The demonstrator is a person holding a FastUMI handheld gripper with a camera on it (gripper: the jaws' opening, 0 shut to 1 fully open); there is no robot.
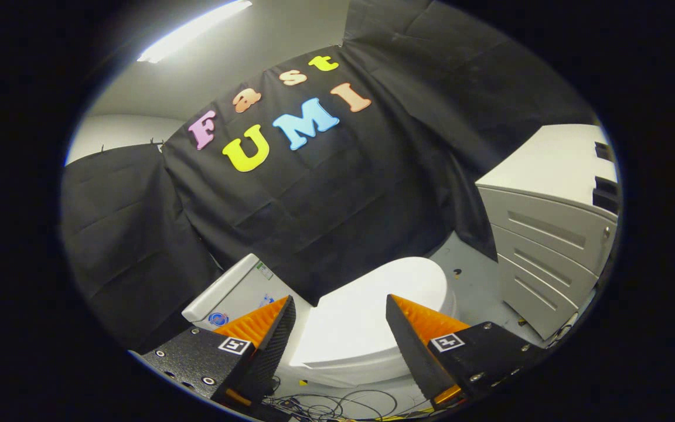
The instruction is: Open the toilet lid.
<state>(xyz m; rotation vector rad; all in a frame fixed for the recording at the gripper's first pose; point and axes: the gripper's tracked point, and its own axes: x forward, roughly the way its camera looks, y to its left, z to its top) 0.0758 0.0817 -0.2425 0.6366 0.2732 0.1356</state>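
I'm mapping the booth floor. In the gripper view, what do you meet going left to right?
White toilet tank → closed white toilet lid, seen between the open tool fingers → grey drawer cabinet.

Tool (pixel 340 305) spread, free above shut toilet lid (pixel 367 316); cabinet (pixel 548 234) near.

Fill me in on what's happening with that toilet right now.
A person is holding a handheld gripper aimed at a white toilet in a black-draped booth. The toilet lid is still down, lying flat and closed. The gripper's fingers are spread open and hover apart from the lid, which shows between and just beyond them, so nothing is grasped yet. The tank sits beyond one finger, a white drawer cabinet stands to the side, and cables lie on the floor.
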